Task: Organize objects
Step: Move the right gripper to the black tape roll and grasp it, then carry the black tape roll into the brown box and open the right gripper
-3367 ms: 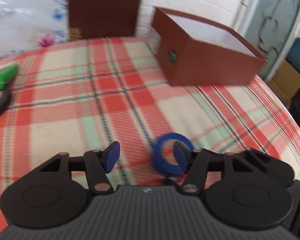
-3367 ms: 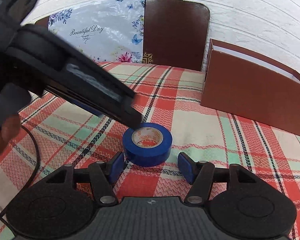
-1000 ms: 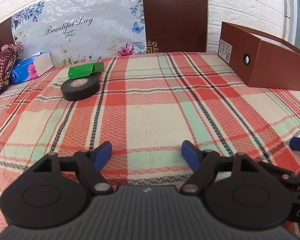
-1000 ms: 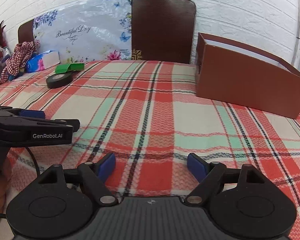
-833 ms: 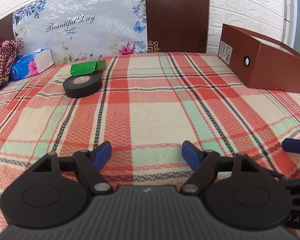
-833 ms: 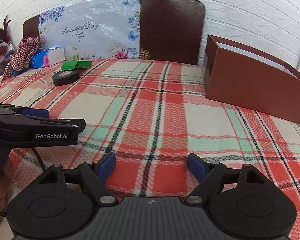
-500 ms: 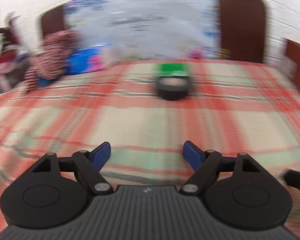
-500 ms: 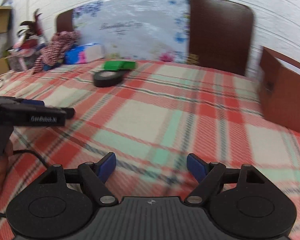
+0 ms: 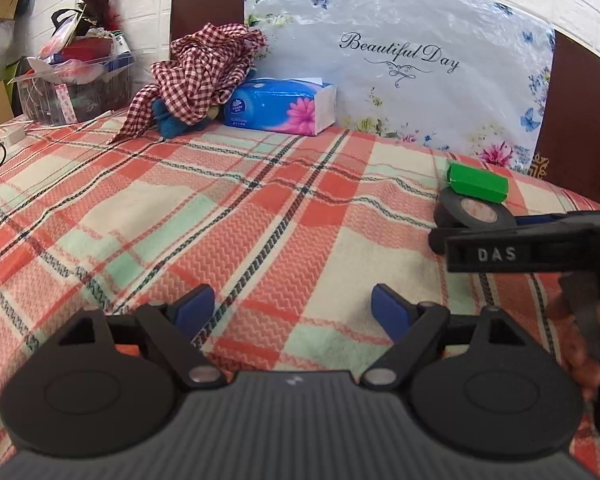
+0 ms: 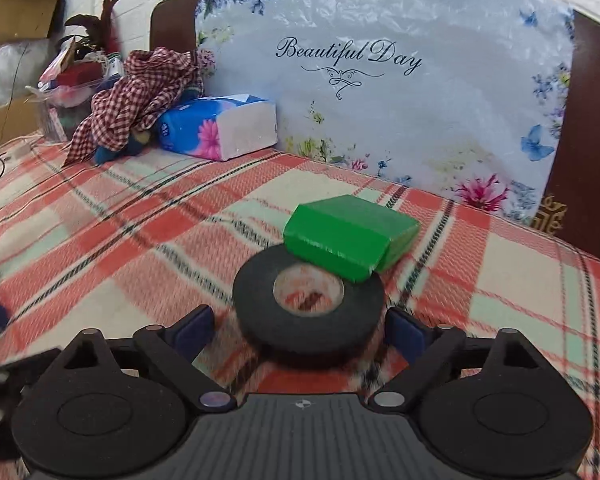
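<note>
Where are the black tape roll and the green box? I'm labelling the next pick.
black tape roll (image 10: 308, 316), right wrist view, on its near outer wall.
green box (image 10: 350, 232), right wrist view, on its top face.

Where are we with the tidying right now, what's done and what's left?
Nothing visibly finished here. In hand: the right gripper, jaws opening, straddles the black tape roll without pressing it. The green rectangular block leans on that roll, also unsorted. The left gripper, also opening, is empty over the plaid blanket.
</note>
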A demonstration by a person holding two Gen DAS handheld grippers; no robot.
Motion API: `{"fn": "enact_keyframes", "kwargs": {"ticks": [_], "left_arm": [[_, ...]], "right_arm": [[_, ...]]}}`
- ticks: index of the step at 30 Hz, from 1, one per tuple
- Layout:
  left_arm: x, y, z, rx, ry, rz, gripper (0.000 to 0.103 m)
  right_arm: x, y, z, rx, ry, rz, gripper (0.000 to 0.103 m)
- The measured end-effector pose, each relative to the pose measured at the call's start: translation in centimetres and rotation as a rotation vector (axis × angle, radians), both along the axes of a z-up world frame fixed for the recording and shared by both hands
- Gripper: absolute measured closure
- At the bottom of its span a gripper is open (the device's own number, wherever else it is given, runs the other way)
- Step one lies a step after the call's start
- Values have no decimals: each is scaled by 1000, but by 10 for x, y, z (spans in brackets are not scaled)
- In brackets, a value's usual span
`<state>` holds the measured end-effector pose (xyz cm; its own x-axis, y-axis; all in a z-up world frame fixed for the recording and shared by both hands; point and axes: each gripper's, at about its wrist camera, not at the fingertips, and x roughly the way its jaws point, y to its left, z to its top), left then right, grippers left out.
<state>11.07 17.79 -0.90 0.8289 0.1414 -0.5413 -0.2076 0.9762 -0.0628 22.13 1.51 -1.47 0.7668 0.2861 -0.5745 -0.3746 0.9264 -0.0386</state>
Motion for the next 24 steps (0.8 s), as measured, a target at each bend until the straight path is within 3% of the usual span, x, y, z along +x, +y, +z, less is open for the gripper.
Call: {"fn": "enact_keyframes", "kwargs": {"ticks": [2, 7, 15, 21, 23, 24], "left_arm": [[2, 1, 0, -7, -2, 0, 17], [3, 0, 0, -3, 3, -4, 16], [5, -4, 0, 27, 24, -18, 14], [7, -14, 1, 76, 55, -32, 13], [4, -26, 7, 75, 65, -46, 22], [1, -36, 12, 38, 66, -88, 26]], "right_arm": [[-3, -2, 1, 2, -8, 8, 27], [-38, -20, 2, 12, -11, 22, 27], [-135, -88, 1, -3, 10, -40, 28], [-206, -180, 5, 2, 27, -283, 29], [-229, -210, 6, -1, 16, -382, 28], [-240, -221, 6, -2, 11, -426, 27]]}}
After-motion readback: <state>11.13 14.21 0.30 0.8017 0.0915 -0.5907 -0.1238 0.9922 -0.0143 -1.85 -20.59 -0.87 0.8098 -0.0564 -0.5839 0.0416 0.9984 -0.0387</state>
